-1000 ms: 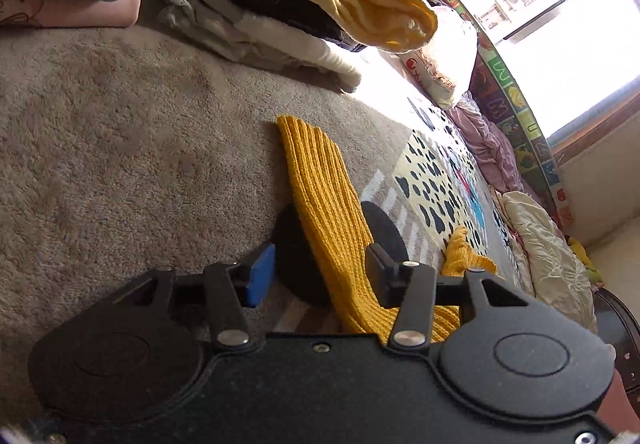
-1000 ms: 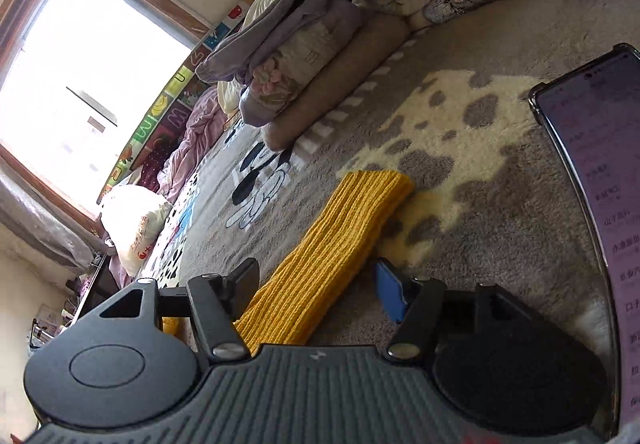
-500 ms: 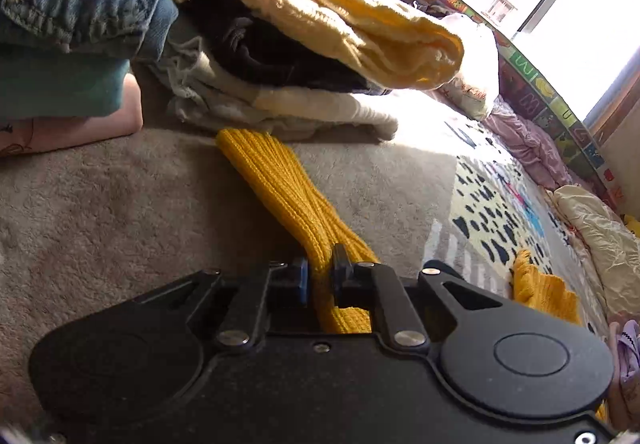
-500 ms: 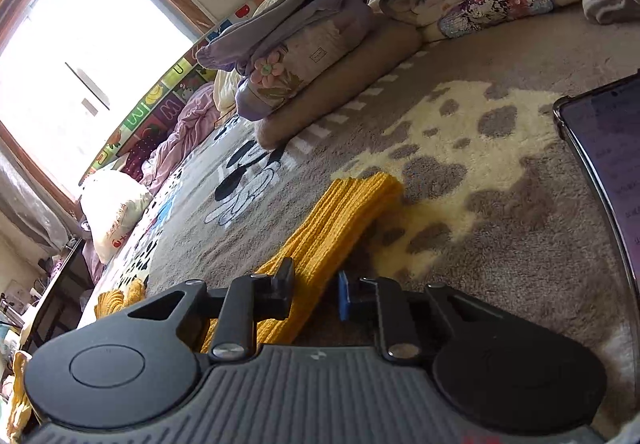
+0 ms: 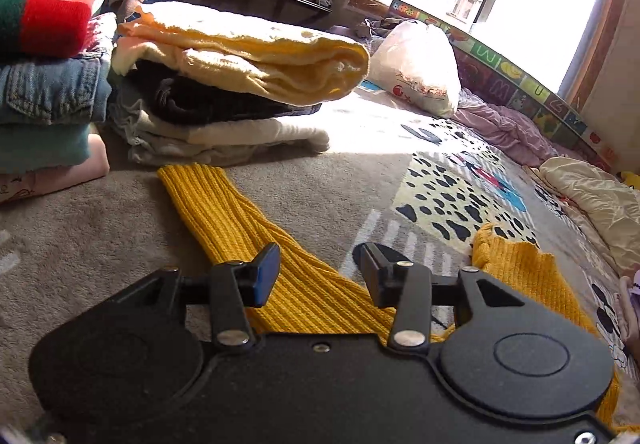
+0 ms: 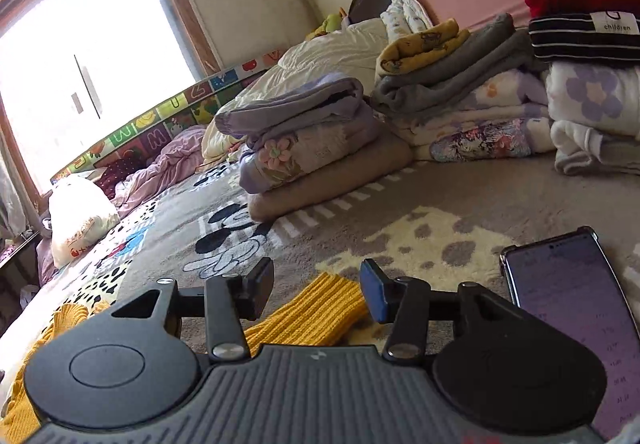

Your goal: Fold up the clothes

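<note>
Jaws of both grippers, left (image 5: 318, 270) and right (image 6: 316, 290), stand apart, gripping nothing. Each hovers above a sleeve of the yellow sweater (image 5: 224, 204) lying flat on the carpet (image 5: 80, 236).

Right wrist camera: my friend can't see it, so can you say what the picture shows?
The open right gripper hovers over the end of a yellow knitted sleeve lying on a patterned carpet. A phone lies to its right, and stacks of folded clothes sit behind, near a bright window.
</note>
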A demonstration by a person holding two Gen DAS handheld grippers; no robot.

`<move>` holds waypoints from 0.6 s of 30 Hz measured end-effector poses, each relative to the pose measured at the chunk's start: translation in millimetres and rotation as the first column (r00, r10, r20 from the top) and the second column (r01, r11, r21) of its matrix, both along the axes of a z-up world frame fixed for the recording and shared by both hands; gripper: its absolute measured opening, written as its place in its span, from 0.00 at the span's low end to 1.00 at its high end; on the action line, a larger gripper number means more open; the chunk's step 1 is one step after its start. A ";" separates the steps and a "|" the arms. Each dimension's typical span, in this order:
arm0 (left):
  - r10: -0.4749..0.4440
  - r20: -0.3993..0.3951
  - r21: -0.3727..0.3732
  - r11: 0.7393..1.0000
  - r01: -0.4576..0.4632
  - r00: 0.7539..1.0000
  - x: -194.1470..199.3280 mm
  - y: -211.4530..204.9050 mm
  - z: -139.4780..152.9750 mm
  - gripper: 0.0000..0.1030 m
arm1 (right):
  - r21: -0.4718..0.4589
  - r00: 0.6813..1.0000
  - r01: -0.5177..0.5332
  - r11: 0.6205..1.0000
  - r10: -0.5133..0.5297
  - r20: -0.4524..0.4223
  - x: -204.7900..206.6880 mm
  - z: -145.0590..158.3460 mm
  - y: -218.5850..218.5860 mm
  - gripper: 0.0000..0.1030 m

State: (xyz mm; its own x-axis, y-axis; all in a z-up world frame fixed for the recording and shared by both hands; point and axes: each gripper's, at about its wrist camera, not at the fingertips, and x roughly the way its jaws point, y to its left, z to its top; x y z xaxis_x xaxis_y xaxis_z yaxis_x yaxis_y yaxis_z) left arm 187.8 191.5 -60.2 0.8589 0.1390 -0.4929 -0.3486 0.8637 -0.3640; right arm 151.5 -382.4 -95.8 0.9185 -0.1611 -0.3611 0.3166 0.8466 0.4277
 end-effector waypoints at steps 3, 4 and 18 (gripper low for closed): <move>-0.129 0.001 0.005 0.992 0.129 0.992 16.9 -20.8 3.7 0.44 | 0.010 0.988 -0.155 0.988 0.155 -0.010 19.8 6.2 17.8 0.48; -0.168 0.002 0.013 0.986 0.168 0.986 24.4 -27.5 5.7 0.44 | 0.023 0.978 -0.208 0.978 0.208 -0.024 29.8 7.1 26.0 0.48; -0.442 -0.051 0.035 0.895 0.444 0.895 152.2 -68.9 6.1 0.49 | 0.036 0.728 -0.649 0.760 0.634 -0.260 198.9 32.0 164.4 0.50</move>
